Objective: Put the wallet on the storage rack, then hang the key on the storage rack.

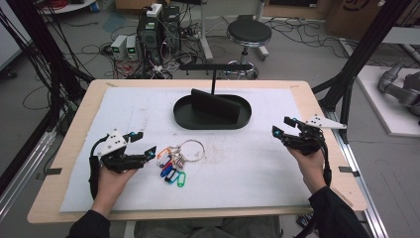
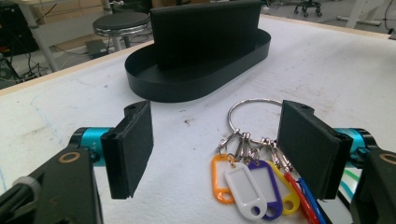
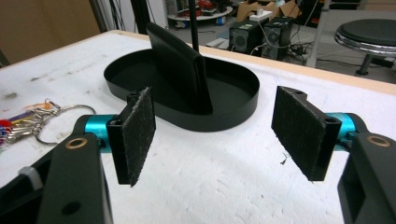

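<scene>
A metal key ring with several coloured tags (image 1: pixel 174 161) (image 2: pixel 243 182) lies on the white mat, front centre-left. My left gripper (image 1: pixel 144 144) (image 2: pixel 219 149) stands open just left of it. The tags lie low between its pads, close to the right-hand one, and neither pad presses on them. A black oval tray (image 1: pixel 183 116) (image 2: pixel 201 81) (image 3: pixel 233 112) with an upright divider sits at the back centre, a thin T-shaped stand rising from it. My right gripper (image 1: pixel 281 126) (image 3: pixel 217 135) is open and empty at the right, pointing toward the tray. The key ring (image 3: pixel 46 119) lies to its far left.
The white mat (image 1: pixel 237 168) covers most of the wooden table (image 1: pixel 64 158). Beyond the far edge are a round stool (image 1: pixel 248 33), computer boxes and tangled cables on the floor. Black frame posts stand at both sides.
</scene>
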Demonstrator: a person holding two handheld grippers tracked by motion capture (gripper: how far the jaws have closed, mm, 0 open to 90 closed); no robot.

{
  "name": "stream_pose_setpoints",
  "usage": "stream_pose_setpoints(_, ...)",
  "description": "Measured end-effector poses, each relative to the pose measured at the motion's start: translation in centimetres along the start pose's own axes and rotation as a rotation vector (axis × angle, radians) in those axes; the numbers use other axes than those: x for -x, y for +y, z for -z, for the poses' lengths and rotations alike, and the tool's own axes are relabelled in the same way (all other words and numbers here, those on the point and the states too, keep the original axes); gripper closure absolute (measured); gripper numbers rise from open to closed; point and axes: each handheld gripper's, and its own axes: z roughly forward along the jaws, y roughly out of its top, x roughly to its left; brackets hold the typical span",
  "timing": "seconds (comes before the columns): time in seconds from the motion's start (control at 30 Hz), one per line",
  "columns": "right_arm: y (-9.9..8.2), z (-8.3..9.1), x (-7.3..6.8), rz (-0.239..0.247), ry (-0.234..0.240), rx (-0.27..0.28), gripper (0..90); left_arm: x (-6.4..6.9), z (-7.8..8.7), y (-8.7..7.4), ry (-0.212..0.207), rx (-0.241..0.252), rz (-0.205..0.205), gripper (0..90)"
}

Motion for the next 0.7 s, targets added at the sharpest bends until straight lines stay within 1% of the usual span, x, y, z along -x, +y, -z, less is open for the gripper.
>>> stream_pose_setpoints(0.07,-0.2,-0.1,0.0,0.000,-0.001,-0.015,28.9,-0.1,0.0,0.0,0.002,-0.001,0.001,26.6)
stream_pose_setpoints(0.17,-0.1,0.0,-0.1,-0.001,-0.002,-0.008,29.1,0.1,0.1,0.0,0.002,0.000,-0.001,26.6)
stream_pose_setpoints(0.2,-0.1,0.0,-0.2,0.017,-0.013,-0.004,34.2,0.1,0.1,0.0,0.002,-0.002,-0.005,26.6)
stream_pose_setpoints(0.23,-0.1,0.0,-0.2,0.017,-0.013,-0.004,34.2,0.2,0.1,0.1,0.002,-0.001,-0.008,26.6)
stream_pose_setpoints(0.27,-0.1,0.1,-0.3,0.043,-0.029,-0.002,35.2,0.2,0.1,0.1,0.002,-0.002,-0.010,26.6)
stream_pose_setpoints(0.3,-0.1,0.1,-0.3,0.043,-0.029,-0.002,35.2,0.3,0.0,0.1,0.001,-0.002,-0.011,26.6)
stream_pose_setpoints(0.33,-0.1,0.4,-0.4,0.046,-0.046,0.002,34.9,0.3,0.0,0.2,0.002,-0.002,-0.010,26.6)
stream_pose_setpoints(0.4,-0.1,0.5,-0.4,0.046,-0.050,0.009,34.9,0.3,-0.1,0.2,-0.001,0.000,-0.010,26.6)
stream_pose_setpoints(0.43,0.0,0.9,-0.3,0.027,-0.052,0.034,35.1,0.3,-0.2,0.1,-0.001,-0.002,-0.011,26.6)
stream_pose_setpoints(0.47,0.0,0.9,-0.3,0.027,-0.052,0.034,35.1,0.3,-0.2,0.1,-0.003,-0.004,-0.010,26.6)
stream_pose_setpoints(0.5,0.0,1.0,-0.3,0.015,-0.047,0.051,35.7,0.3,-0.2,0.1,-0.001,-0.006,-0.010,26.6)
stream_pose_setpoints(0.53,0.0,1.0,-0.3,0.017,-0.057,0.050,35.7,0.2,-0.2,0.1,-0.001,-0.006,-0.007,26.6)
stream_pose_setpoints(0.6,0.0,0.9,-0.2,0.022,-0.060,0.046,35.6,0.1,-0.2,0.1,0.002,-0.005,-0.005,26.6)
stream_pose_setpoints(0.67,-0.1,0.5,-0.1,0.020,-0.075,0.021,34.5,0.1,0.0,0.1,0.006,-0.004,0.002,26.6)
stream_pose_setpoints(0.7,-0.1,0.5,-0.1,0.020,-0.075,0.021,34.5,0.2,0.0,0.1,0.010,-0.004,0.003,26.6)
